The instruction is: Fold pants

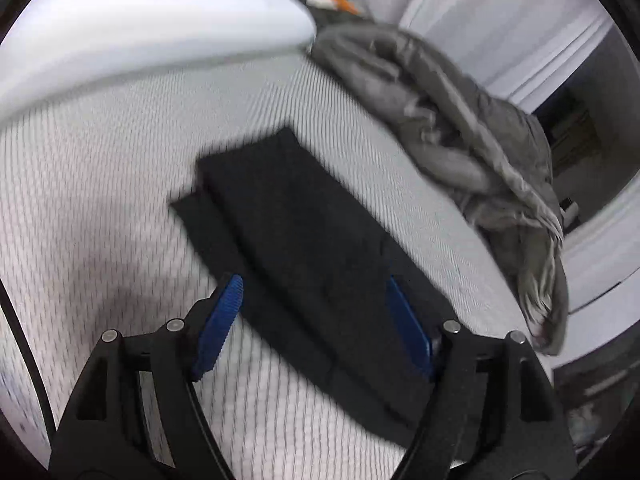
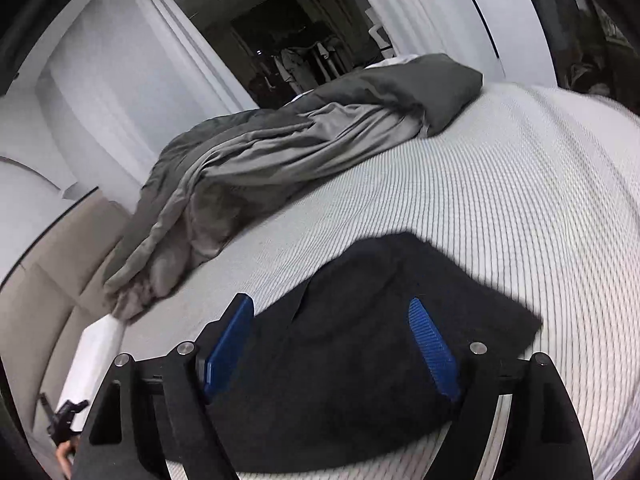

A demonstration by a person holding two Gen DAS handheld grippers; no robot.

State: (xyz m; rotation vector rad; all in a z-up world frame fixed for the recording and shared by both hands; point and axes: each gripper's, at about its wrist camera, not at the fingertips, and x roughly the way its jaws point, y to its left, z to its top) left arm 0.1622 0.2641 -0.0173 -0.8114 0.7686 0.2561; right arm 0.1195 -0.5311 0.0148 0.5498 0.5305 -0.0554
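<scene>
Black pants [image 1: 304,232] lie folded into a long narrow band on the white ribbed bedcover [image 1: 100,184]. My left gripper [image 1: 316,320] hovers above their near end, open and empty, blue pads [image 1: 218,326] spread wide. In the right wrist view the other end of the pants [image 2: 360,340] lies flat on the bedcover [image 2: 520,200]. My right gripper [image 2: 332,344] is open and empty just above them, with its blue pads [image 2: 434,350] apart over the cloth.
A crumpled grey duvet [image 1: 460,140] lies along the far side of the bed; it also shows in the right wrist view [image 2: 280,152]. A white pillow [image 1: 140,32] sits at the head. A dark open closet [image 2: 296,52] stands beyond the bed.
</scene>
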